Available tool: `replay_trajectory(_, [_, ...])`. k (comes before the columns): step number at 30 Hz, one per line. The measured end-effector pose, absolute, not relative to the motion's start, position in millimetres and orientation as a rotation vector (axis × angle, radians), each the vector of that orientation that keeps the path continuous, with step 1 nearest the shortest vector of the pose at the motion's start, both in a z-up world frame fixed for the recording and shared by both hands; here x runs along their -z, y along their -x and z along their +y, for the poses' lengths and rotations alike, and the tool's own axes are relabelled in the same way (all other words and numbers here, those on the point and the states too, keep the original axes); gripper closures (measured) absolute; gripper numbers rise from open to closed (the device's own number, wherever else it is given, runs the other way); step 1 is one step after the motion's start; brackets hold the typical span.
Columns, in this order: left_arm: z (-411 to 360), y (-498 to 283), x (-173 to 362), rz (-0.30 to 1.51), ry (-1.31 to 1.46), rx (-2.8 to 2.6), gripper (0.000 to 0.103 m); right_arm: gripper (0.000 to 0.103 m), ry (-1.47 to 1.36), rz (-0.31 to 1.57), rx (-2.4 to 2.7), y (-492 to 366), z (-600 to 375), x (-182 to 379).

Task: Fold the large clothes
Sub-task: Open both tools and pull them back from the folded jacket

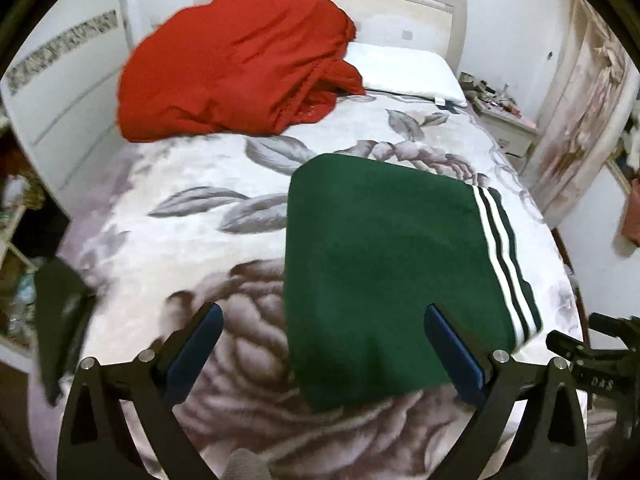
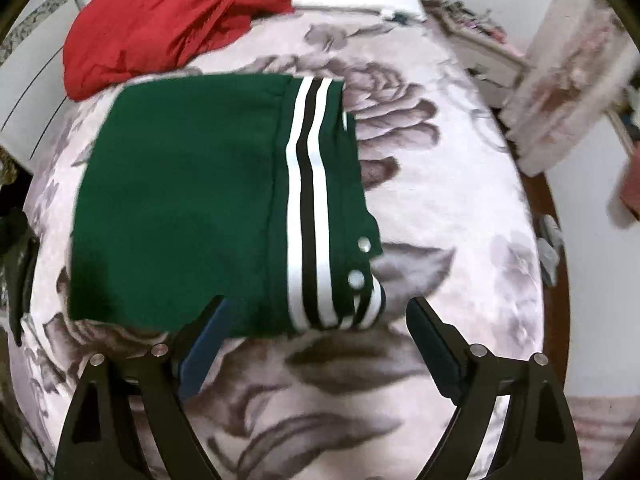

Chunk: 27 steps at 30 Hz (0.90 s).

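The folded dark green garment with white and black stripes lies flat on the bed with the grey-and-white rose-print cover, a neat rectangle with its striped band along one side.

The left claw hangs above the bed with its blue-padded jaws spread wide and nothing between the pads; the near corner of the green garment sits below the gap, closer to the claw's right-hand finger, and the cloth runs away ahead of it. The right claw is likewise wide open and empty, and the garment's near edge lies just beyond its fingertips, stretching ahead and off to its left.

Only the right wrist view shows the two metal snap buttons beside the stripes, just ahead of the right claw. Only the left wrist view takes in the white headboard, the white pillow and the cluttered bedside cabinet far ahead, plus a piece of the right claw at its lower right edge.

A crumpled red blanket is heaped well beyond the green garment, apart from it. To the left claw's left lies a wide stretch of open bedcover, then a dark cloth at the bed's edge. To the right claw's right the cover lies bare up to the bed's rim.
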<state>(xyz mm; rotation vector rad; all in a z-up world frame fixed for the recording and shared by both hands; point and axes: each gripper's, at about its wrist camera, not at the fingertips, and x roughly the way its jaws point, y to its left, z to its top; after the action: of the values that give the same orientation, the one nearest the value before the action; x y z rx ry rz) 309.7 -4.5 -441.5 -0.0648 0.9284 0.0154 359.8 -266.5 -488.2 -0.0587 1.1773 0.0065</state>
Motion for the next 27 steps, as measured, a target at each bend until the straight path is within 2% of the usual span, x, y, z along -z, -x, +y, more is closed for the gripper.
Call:
replay_trajectory(2, [-10.2, -288.1, 420.9, 0.912, 0.054, -0.043, 0.000, 0.012, 0.060, 1.147, 0.016, -319.3, -264.5, 478.7])
replay_trajectory(6, [-20.0, -240.2, 369.3, 0.893, 0.081, -0.053, 0.000, 0.012, 0.072, 1.073, 0.053, -268.3, -266.7, 423.6])
replay_trajectory(16, [-38.3, -126.4, 243.1, 0.785, 0.045, -0.061, 0.000, 0.012, 0.072, 0.932, 0.059, -116.5, -286.9, 253.7])
replay_trajectory(22, [-46.2, -75.0, 199.9, 0.776, 0.033, -0.053, 0.000, 0.012, 0.076, 0.853, 0.053, -37.2, -287.8, 170.5])
replay_trajectory(27, [-49.4, -42.2, 175.5, 0.762, 0.049, -0.051, 0.000, 0.010, 0.066, 0.796, 0.037, 11.9, -284.5, 123.5])
